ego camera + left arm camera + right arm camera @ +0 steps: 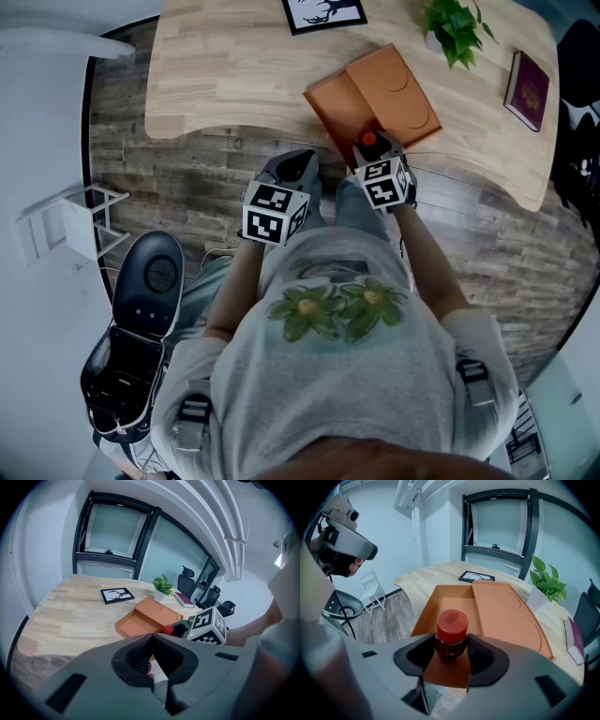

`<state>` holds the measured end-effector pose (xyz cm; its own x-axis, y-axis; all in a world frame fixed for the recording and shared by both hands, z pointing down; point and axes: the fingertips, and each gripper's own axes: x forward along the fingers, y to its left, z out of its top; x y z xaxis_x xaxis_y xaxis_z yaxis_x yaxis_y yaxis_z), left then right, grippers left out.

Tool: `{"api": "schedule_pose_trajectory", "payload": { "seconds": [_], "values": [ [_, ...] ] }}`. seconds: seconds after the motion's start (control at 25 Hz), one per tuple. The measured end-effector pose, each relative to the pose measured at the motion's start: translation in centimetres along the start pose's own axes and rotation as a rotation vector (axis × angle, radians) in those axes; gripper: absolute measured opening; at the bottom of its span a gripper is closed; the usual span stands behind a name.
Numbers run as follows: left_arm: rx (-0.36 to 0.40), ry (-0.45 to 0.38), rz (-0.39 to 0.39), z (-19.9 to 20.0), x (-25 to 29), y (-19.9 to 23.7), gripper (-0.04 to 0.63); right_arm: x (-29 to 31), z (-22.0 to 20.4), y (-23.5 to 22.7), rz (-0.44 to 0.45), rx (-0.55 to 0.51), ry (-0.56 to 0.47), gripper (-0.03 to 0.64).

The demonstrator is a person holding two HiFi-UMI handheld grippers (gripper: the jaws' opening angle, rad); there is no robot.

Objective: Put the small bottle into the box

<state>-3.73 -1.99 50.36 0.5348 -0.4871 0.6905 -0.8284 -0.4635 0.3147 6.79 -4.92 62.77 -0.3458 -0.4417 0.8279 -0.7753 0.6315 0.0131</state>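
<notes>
A small dark bottle point(451, 639) with a red cap stands upright between the jaws of my right gripper point(451, 654), which is shut on it. It hangs just before the near edge of the open orange box point(454, 606), whose lid point(508, 616) lies flat to the right. In the head view the red cap of the bottle point(367, 140) shows ahead of the right gripper point(379, 161), at the box point(345, 111) edge. My left gripper point(292, 169) hovers off the table edge, its jaws shut with nothing between them point(151, 660).
A wooden table point(225, 66) carries a framed picture point(323, 11), a potted plant point(455, 28) and a dark red book point(528, 89). An office chair point(141, 319) stands at the left on the wood floor. A white stand point(66, 225) sits further left.
</notes>
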Motion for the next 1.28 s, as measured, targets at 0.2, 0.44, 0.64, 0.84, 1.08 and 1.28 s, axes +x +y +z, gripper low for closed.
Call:
{"api": "schedule_pose_trajectory", "payload": {
  "seconds": [0.2, 0.44, 0.64, 0.84, 1.08, 1.28],
  "values": [
    [-0.001, -0.002, 0.002, 0.0, -0.1, 0.0, 0.008, 0.1, -0.1, 0.0, 0.000, -0.004, 0.007, 0.213],
    [0.001, -0.003, 0.002, -0.1, -0.2, 0.0, 0.008, 0.2, 0.1, 0.1, 0.007, -0.006, 0.008, 0.210],
    [0.000, -0.004, 0.005, -0.3, -0.5, -0.1, 0.008, 0.1, 0.0, 0.3, 0.003, -0.018, 0.010, 0.210],
    [0.003, -0.007, 0.006, -0.5, -0.7, -0.4, 0.008, 0.0, -0.1, 0.4, 0.001, -0.037, 0.012, 0.210],
    [0.009, -0.008, 0.004, -0.7, -1.0, -0.6, 0.008, 0.1, -0.2, 0.7, -0.010, -0.080, 0.015, 0.210],
    [0.012, -0.007, 0.002, -0.9, -1.0, -0.9, 0.008, 0.2, -0.4, 0.9, -0.017, -0.113, 0.016, 0.210]
  ]
}}
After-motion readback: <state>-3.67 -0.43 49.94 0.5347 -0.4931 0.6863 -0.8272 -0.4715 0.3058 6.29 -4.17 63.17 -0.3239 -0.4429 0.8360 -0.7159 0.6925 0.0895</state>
